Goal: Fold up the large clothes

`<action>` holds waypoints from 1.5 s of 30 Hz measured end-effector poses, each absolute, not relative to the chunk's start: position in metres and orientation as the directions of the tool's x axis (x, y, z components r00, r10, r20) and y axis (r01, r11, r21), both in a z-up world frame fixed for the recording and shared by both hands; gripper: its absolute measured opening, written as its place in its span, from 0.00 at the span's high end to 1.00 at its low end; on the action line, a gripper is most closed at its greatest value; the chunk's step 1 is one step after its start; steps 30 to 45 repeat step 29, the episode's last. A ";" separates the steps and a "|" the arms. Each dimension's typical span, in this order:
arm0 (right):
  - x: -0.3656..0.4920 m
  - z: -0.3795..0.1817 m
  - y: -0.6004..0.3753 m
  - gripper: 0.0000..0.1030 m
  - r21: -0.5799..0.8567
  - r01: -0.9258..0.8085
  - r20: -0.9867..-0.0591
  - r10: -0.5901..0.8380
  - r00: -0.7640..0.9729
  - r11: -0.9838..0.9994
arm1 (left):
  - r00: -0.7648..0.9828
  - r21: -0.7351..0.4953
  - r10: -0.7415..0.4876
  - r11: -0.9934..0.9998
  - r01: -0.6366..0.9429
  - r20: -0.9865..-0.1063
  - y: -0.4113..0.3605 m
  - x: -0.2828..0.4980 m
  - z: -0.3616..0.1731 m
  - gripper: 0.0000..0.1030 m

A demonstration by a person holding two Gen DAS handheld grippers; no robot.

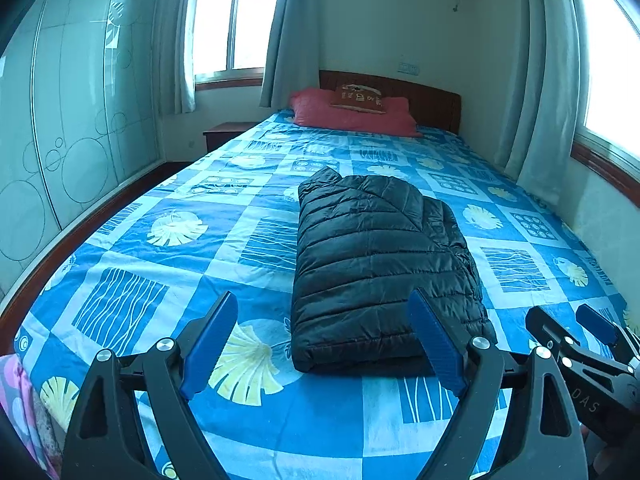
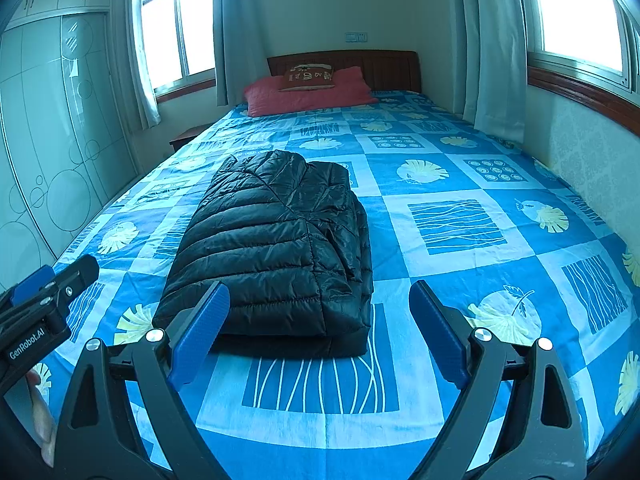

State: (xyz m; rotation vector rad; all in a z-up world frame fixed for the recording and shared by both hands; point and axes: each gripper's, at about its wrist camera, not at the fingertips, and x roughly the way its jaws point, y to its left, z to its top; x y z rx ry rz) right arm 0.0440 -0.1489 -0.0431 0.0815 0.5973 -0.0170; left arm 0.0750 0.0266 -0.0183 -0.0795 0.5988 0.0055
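Note:
A black quilted puffer jacket [image 1: 380,264] lies folded into a neat rectangle on the blue patterned bed [image 1: 160,280]; it also shows in the right wrist view [image 2: 276,248]. My left gripper [image 1: 324,340] is open and empty, held above the bed just short of the jacket's near edge. My right gripper [image 2: 320,328] is open and empty, also just short of the jacket's near edge. The right gripper shows at the left wrist view's right edge [image 1: 576,332], and the left gripper shows at the right wrist view's left edge [image 2: 52,284].
A red pillow [image 1: 352,114] with a small brown cushion [image 1: 360,98] lies by the wooden headboard [image 1: 432,100]. A glass-door wardrobe [image 1: 72,120] stands left of the bed, with a nightstand [image 1: 224,134] beyond it. Curtained windows are behind and to the right.

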 end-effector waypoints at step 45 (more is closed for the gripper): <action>0.069 -0.067 -0.181 0.12 0.086 0.071 -0.601 -0.005 0.799 0.994 | 0.771 -0.042 0.052 0.994 -0.102 -0.635 0.052 0.118 -0.049 0.15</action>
